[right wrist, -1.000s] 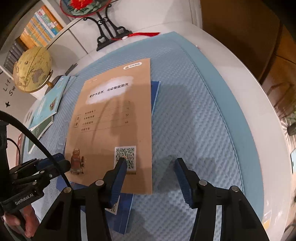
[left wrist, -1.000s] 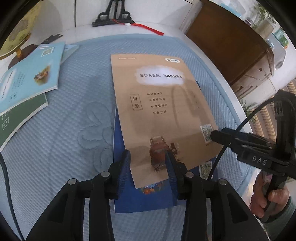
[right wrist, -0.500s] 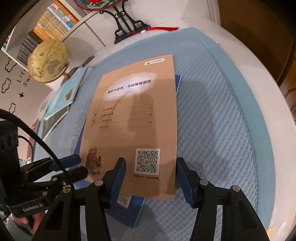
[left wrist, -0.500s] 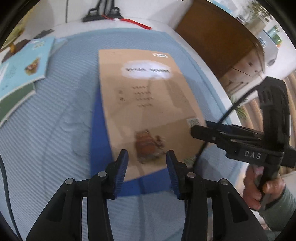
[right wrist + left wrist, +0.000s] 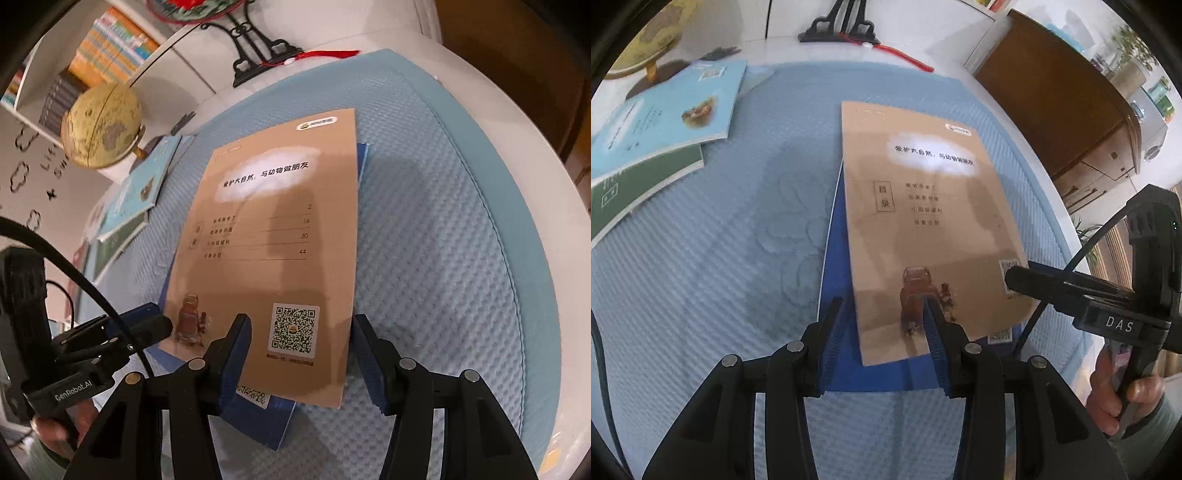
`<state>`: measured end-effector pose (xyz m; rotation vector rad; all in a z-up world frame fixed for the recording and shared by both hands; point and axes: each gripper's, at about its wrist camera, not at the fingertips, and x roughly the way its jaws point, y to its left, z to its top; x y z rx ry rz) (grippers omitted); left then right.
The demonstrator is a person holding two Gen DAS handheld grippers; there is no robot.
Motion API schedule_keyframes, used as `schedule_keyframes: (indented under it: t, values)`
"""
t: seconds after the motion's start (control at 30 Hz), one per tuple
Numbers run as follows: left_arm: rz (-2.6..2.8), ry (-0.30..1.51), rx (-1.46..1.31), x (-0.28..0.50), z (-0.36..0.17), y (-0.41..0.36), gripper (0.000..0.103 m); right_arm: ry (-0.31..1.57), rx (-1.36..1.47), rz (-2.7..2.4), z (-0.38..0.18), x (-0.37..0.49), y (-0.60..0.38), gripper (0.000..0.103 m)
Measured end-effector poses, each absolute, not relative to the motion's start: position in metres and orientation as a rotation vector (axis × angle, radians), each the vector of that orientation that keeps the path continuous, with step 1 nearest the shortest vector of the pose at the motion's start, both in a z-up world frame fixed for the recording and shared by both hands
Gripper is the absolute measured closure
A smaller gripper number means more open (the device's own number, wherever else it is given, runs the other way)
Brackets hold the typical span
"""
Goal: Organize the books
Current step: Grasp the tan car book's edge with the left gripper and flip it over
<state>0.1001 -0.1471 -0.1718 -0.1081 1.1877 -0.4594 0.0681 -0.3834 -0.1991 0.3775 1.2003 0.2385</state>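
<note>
Tan booklet (image 5: 923, 221) – QR code, cloud-shaped title patch – atop blue book (image 5: 842, 295), left gripper (image 5: 882, 332) and right gripper (image 5: 301, 354) both released

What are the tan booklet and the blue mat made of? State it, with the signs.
Tan booklet: apparently thin matte paper or card; flat, printed text and a QR code. Blue mat: probably soft woven or quilted fabric; ribbed waffle texture, stitched border.

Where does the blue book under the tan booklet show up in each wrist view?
Left wrist: blue book peeks out along the tan booklet's left and near edges, lower centre.
Right wrist: blue book shows at the booklet's near-left corner, bottom centre.
Shared landmark: the globe, upper left.
</note>
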Motion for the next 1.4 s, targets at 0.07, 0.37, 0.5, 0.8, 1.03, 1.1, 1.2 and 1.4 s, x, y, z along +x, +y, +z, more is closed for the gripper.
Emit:
schedule_keyframes:
  t: [0.07, 0.37, 0.5, 0.8, 1.03, 1.1, 1.2, 1.4]
  values:
    - [-0.469, 1.193, -0.103, 0.101, -0.172, -0.151, 0.064, 1.201, 0.388, 0.234, -0.2, 0.069, -0.384, 0.047]
    - [-0.509, 1.205, -0.149, 0.093, -0.173, -0.146, 0.063, 1.155, 0.552, 0.306, -0.186, 0.064, -0.402, 0.046]
    - [-0.515, 1.202, -0.165, 0.084, -0.173, -0.138, 0.063, 1.043, 0.694, 0.453, -0.164, 0.062, -0.41, 0.046]
    - [-0.556, 1.221, -0.274, 0.079, -0.173, -0.121, 0.063, 1.025, 0.738, 0.533, -0.153, 0.094, -0.376, 0.049]
    - [-0.525, 1.194, -0.401, 0.064, -0.163, -0.084, 0.063, 0.988, 0.515, 0.693, -0.092, 0.089, -0.298, 0.048]
    - [-0.499, 1.188, -0.421, 0.058, -0.161, -0.071, 0.063, 0.994, 0.513, 0.747, -0.088, 0.086, -0.278, 0.048]
    - [-0.425, 1.156, -0.467, 0.041, -0.155, -0.035, 0.063, 1.021, 0.52, 0.833, -0.09, 0.083, -0.247, 0.048]
    - [0.005, 1.191, -0.36, 0.011, -0.166, 0.056, 0.064, 1.102, 0.446, 0.886, -0.11, 0.073, -0.201, 0.048]
